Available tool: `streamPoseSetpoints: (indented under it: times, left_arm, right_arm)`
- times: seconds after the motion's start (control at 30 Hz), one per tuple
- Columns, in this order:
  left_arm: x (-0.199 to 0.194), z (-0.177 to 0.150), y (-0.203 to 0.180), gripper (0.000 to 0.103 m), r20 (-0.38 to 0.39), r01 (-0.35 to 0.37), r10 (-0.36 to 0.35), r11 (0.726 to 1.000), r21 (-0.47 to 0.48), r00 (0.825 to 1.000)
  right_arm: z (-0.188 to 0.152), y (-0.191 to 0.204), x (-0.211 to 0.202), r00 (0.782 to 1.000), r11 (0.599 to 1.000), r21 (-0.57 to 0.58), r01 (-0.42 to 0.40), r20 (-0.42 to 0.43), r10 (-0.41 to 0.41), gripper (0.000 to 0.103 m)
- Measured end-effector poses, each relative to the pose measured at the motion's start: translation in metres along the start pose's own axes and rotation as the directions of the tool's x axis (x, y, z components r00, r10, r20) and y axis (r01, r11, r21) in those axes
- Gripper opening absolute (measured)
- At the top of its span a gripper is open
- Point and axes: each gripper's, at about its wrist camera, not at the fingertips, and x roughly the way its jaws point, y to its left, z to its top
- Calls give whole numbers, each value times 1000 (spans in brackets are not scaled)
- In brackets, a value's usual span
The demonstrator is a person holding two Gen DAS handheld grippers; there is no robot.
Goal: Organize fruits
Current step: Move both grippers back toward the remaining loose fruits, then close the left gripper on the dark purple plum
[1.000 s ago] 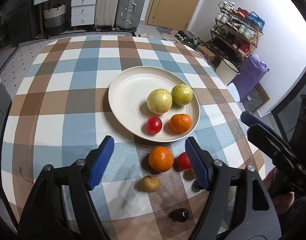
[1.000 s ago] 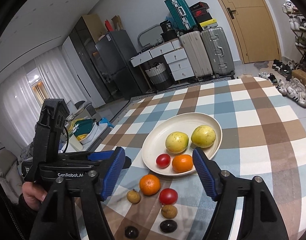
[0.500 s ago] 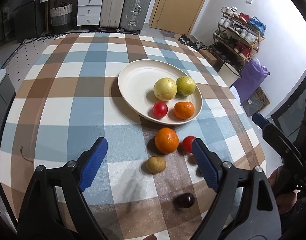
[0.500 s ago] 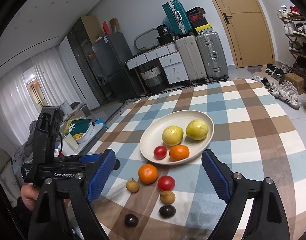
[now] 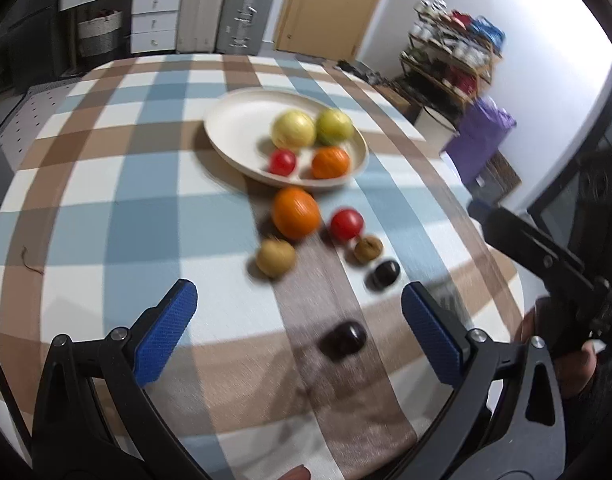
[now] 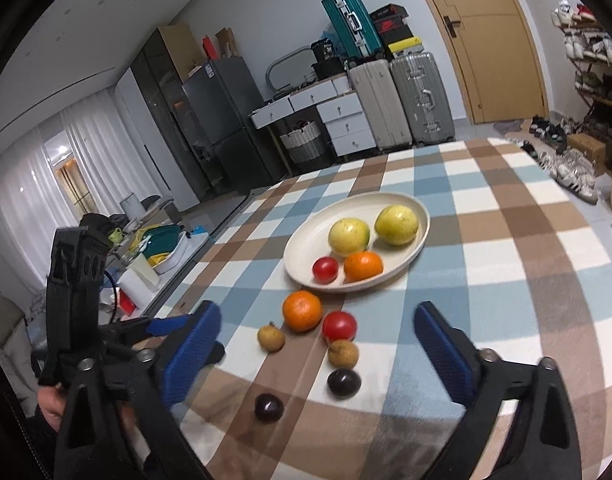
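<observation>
Hovering above the checked tablecloth [image 6: 505,256], the left gripper [image 5: 298,320] and right gripper [image 6: 317,332] both gape wide, holding nothing. On the cream plate [image 6: 306,248] sit two yellow-green fruits, a tomato and a tangerine. Just beside its rim lie an orange [image 6: 302,311], a second tomato [image 6: 339,325], two brown longans and two dark plums.

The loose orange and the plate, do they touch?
Apart. In the right wrist view, a strip of tablecloth shows between the orange and the plate rim.
</observation>
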Motion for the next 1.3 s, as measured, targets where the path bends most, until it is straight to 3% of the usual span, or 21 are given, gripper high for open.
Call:
streamPoseSetpoints:
  times: [0.3,0.43,0.77,0.87,1.1,1.23,1.3]
  left_arm:
    - [17,-24,-13,102,-61,-1,3,1000,26,998]
    - [25,-27,-16,102,-78,-51,54,998,45,995]
    - [34,-33,-33,100,-73,-84,94,987,134,993]
    - [39,-35,-37,86,-97,-74,90,986,152,991]
    - [39,-37,-39,41,-106,-41,59,986,163,993]
    - [37,-36,-33,25,-124,29,-14,992,125,992]
    - [37,-36,-31,24,-125,44,-29,993,114,992]
  right_arm:
    - [-13,5,-8,999,999,-13,32,-25,-32,101]
    - [-17,1,-15,999,999,-4,44,-19,-44,101]
    - [-24,-8,-26,999,999,24,43,-11,-42,101]
    - [-25,-10,-30,999,999,36,39,-5,-39,101]
    - [-27,-13,-36,999,998,44,36,8,-37,101]
    - [-29,-15,-39,999,998,53,36,11,-37,101]
    - [-30,-16,-40,999,998,61,35,14,-36,101]
